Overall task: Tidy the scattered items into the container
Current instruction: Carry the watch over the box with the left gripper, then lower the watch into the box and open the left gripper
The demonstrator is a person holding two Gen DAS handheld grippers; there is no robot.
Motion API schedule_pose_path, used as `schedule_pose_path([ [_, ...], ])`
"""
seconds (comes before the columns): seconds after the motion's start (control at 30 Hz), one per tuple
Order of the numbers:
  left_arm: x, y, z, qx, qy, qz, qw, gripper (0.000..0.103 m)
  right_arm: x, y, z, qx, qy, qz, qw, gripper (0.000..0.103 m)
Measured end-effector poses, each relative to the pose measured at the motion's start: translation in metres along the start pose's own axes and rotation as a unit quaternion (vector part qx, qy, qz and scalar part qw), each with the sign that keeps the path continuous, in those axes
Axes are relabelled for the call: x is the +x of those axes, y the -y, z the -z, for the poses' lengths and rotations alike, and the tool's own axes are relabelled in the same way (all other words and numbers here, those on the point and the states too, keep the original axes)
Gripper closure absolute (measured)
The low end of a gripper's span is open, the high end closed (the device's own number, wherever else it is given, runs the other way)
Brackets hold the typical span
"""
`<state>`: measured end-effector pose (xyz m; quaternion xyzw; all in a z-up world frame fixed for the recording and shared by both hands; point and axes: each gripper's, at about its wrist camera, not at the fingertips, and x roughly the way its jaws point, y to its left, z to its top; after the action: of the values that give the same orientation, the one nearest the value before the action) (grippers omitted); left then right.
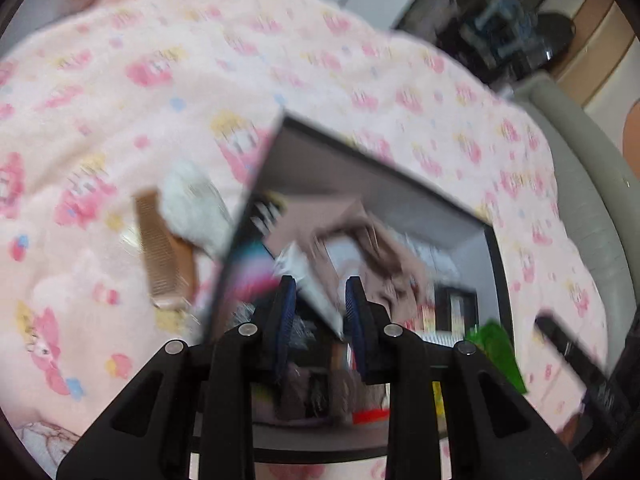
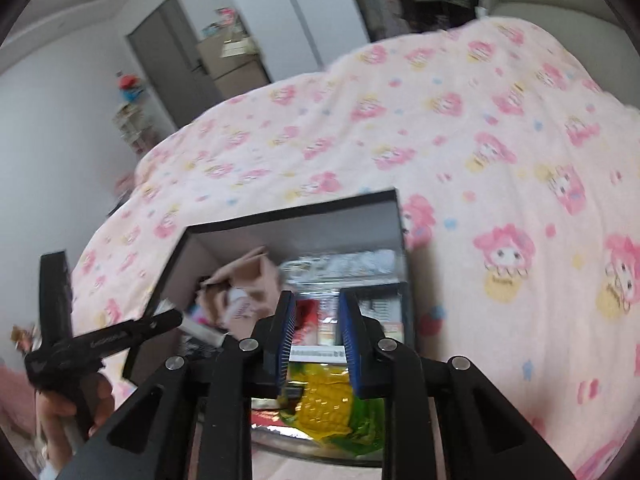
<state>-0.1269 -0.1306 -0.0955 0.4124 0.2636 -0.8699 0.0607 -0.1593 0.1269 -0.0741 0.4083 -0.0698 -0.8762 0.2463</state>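
Two grippers hover over the dark open box (image 2: 394, 216) on the bed's pink blanket (image 2: 480, 128). The left gripper (image 1: 320, 300) and right gripper (image 2: 316, 322) both have fingers apart, clamped on nothing, so a drop-off step seems finished. Inside lie a beige pouch (image 2: 248, 280), a green-yellow packet (image 2: 328, 404) and other packets. Next likely calls for reaching left to the wooden comb (image 1: 164, 252) and white fluffy item (image 1: 192, 208) just beside the box.

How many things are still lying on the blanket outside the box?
2: a comb and a white fluffy thing, touching, left of the box. Others may be hidden.
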Motion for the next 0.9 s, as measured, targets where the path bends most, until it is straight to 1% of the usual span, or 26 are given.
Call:
schedule_pose_path([
  [0.03, -0.005, 0.002, 0.000, 0.005, 0.015, 0.000, 0.9999, 0.079, 0.003, -0.008, 0.003, -0.009, -0.012, -0.015, 1.000, 0.083],
  [0.07, -0.006, 0.003, -0.001, 0.011, 0.014, 0.007, 0.9998, 0.079, 0.011, -0.017, 0.008, -0.018, -0.032, -0.033, 0.999, 0.083],
  [0.13, 0.001, 0.007, -0.002, 0.022, -0.012, 0.019, 0.9995, 0.079, 0.030, -0.030, 0.016, -0.026, -0.066, -0.041, 0.997, 0.084],
  [0.2, 0.015, 0.013, 0.001, 0.041, -0.053, 0.030, 0.9973, 0.079, 0.052, -0.035, 0.020, -0.018, -0.099, -0.027, 0.995, 0.083],
  [0.27, 0.037, 0.019, 0.008, 0.055, -0.123, 0.032, 0.9904, 0.078, 0.067, -0.035, 0.022, -0.003, -0.124, -0.037, 0.992, 0.083],
  [0.3, 0.049, 0.020, 0.014, 0.050, -0.161, 0.027, 0.9854, 0.079, 0.073, -0.036, 0.024, -0.003, -0.136, -0.026, 0.990, 0.083],
  [0.33, 0.056, 0.018, 0.019, 0.042, -0.179, 0.034, 0.9824, 0.079, 0.080, -0.036, 0.026, -0.006, -0.147, -0.009, 0.989, 0.083],
  [0.37, 0.059, 0.018, 0.021, 0.041, -0.184, 0.042, 0.9812, 0.078, 0.083, -0.036, 0.028, -0.005, -0.150, -0.003, 0.989, 0.083],
  [0.4, 0.063, 0.020, 0.023, 0.050, -0.186, 0.040, 0.9804, 0.076, 0.087, -0.035, 0.030, -0.002, -0.155, -0.002, 0.988, 0.083],
  [0.47, 0.071, 0.023, 0.023, 0.066, -0.191, 0.017, 0.9793, 0.076, 0.094, -0.037, 0.031, -0.004, -0.164, -0.004, 0.986, 0.083],
  [0.53, 0.080, 0.022, 0.024, 0.068, -0.199, 0.016, 0.9776, 0.076, 0.103, -0.040, 0.032, -0.009, -0.173, -0.005, 0.985, 0.083],
  [0.63, 0.083, 0.019, 0.017, 0.060, -0.191, 0.022, 0.9796, 0.076, 0.114, -0.042, 0.027, -0.016, -0.177, 0.010, 0.984, 0.083],
  [0.67, 0.079, 0.018, 0.016, 0.059, -0.185, 0.025, 0.9807, 0.076, 0.117, -0.040, 0.025, -0.008, -0.177, 0.008, 0.984, 0.083],
  [0.73, 0.069, 0.018, 0.018, 0.070, -0.171, 0.038, 0.9821, 0.076, 0.109, -0.038, 0.022, 0.007, -0.165, -0.007, 0.986, 0.083],
  [0.8, 0.069, 0.020, 0.024, 0.078, -0.180, 0.036, 0.9799, 0.076, 0.101, -0.041, 0.023, -0.009, -0.150, 0.002, 0.989, 0.083],
  [0.83, 0.072, 0.020, 0.027, 0.079, -0.190, 0.032, 0.9781, 0.076, 0.101, -0.043, 0.025, -0.018, -0.153, 0.011, 0.988, 0.083],
  [0.87, 0.074, 0.020, 0.028, 0.079, -0.194, 0.026, 0.9775, 0.079, 0.103, -0.044, 0.027, -0.020, -0.164, 0.009, 0.986, 0.083],
  [0.9, 0.073, 0.020, 0.030, 0.081, -0.193, 0.023, 0.9775, 0.078, 0.105, -0.043, 0.030, -0.014, -0.177, 0.002, 0.984, 0.083],
])
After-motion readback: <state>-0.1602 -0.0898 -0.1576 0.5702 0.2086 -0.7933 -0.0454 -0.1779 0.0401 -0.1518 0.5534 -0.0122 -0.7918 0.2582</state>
